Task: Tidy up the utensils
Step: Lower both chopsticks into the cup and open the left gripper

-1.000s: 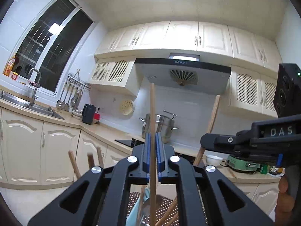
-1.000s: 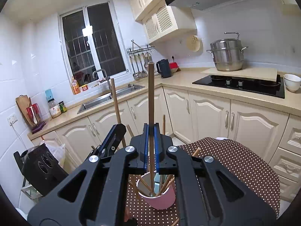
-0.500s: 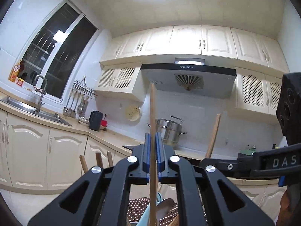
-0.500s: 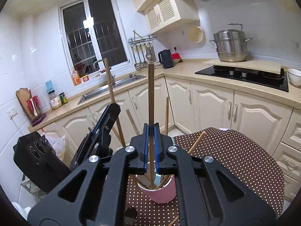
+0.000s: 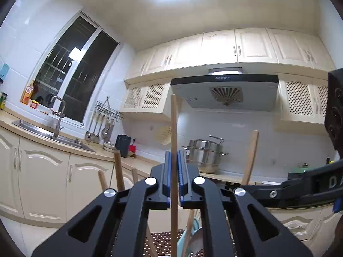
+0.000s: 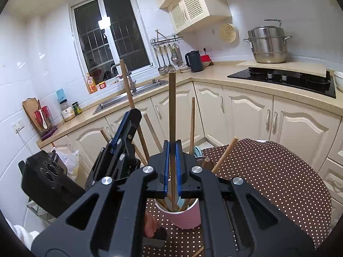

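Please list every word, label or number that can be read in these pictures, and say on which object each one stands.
"D", then part of a second letter, cut off by the edge of the picture: white letters on the black body of the right gripper, seen from the left wrist view.
Labels on the jar and the orange bottle by the sink: too small to read.
Symbols on the range hood panel: too blurred to read.

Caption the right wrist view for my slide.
Right gripper holding a brown wooden chopstick upright above the pink cup.

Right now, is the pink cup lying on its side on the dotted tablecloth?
No, the pink cup stands upright on the dotted tablecloth, holding utensils.
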Motion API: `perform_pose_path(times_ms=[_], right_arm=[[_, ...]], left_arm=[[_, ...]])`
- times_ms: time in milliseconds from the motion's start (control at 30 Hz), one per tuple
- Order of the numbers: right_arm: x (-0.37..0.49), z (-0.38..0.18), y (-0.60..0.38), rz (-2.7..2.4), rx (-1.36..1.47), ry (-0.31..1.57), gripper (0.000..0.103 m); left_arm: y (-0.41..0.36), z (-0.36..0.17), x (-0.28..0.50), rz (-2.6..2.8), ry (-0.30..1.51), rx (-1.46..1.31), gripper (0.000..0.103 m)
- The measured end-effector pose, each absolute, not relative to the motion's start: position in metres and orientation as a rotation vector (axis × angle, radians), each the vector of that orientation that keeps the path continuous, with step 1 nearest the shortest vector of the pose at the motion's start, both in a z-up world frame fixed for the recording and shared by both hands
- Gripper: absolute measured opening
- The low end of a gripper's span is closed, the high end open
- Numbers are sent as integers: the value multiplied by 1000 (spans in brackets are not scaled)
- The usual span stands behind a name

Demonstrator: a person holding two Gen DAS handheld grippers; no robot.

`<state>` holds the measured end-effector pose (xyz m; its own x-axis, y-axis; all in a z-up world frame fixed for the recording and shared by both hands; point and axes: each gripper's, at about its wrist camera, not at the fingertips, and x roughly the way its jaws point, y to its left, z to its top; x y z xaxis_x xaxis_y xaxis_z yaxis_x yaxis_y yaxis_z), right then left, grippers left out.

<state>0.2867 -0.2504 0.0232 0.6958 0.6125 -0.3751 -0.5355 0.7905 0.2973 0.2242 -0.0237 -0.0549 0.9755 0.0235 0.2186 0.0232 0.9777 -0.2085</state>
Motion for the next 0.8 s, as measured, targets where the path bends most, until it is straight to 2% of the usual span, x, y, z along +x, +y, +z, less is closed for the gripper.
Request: perform_pose_path(times_ms=[800], right_arm=[[287, 10, -251, 631, 190, 502, 6]], left_arm=[[-22, -73, 207, -44, -39, -157, 6]])
